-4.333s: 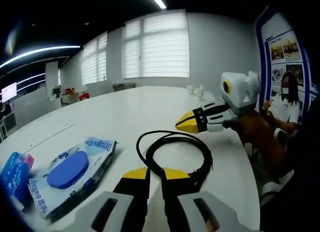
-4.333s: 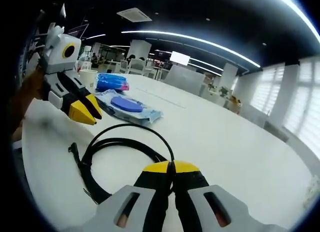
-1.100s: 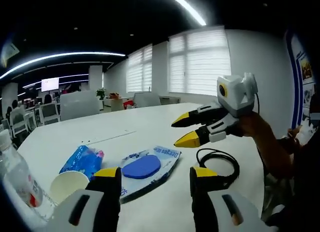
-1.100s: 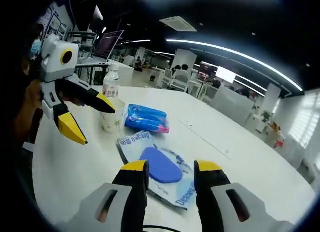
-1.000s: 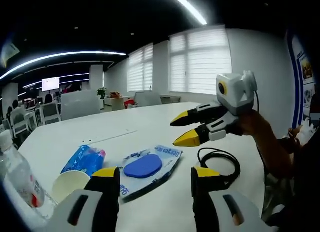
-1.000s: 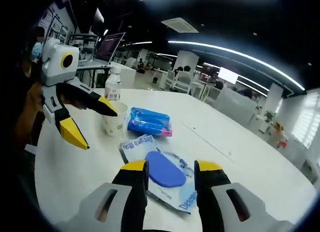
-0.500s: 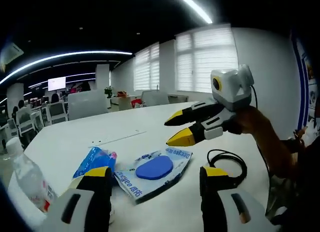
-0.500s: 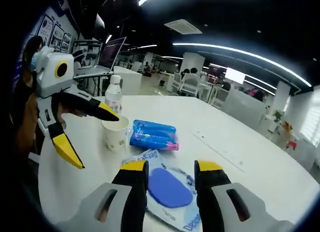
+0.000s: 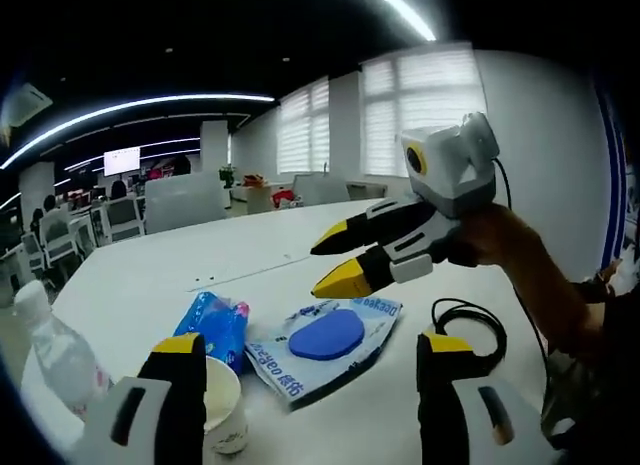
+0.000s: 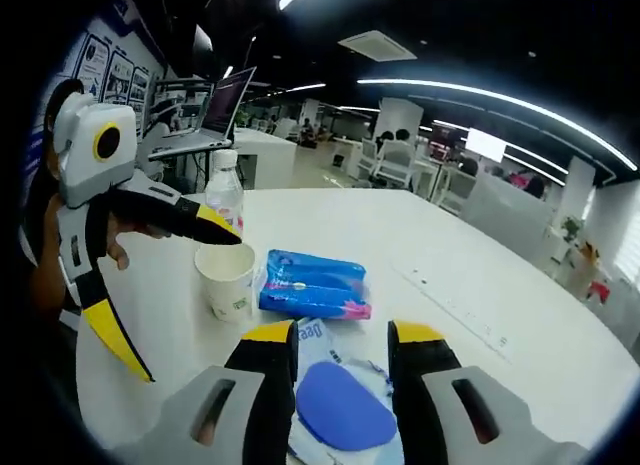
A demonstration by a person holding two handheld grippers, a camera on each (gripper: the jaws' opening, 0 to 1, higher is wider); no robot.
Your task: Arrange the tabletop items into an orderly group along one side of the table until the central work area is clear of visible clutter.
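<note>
Both grippers hover with fingers apart and holding nothing, left gripper (image 9: 305,360) around the paper cup (image 9: 222,405), right gripper (image 10: 343,345) above the wipes pack (image 10: 340,403).

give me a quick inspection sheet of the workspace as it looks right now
surface: white table, mostly bare beyond the items.
job's things: wet wipes pack with blue lid, blue packet beside it, paper cup upright, water bottle behind the cup.
clutter: nothing seen beyond these.
grippers: left gripper open, one jaw tip over the cup; right gripper open above the wipes.
cables: black cable coiled by the table edge.
surroundings: open office, laptop, chairs, blinds, ceiling strip lights.
</note>
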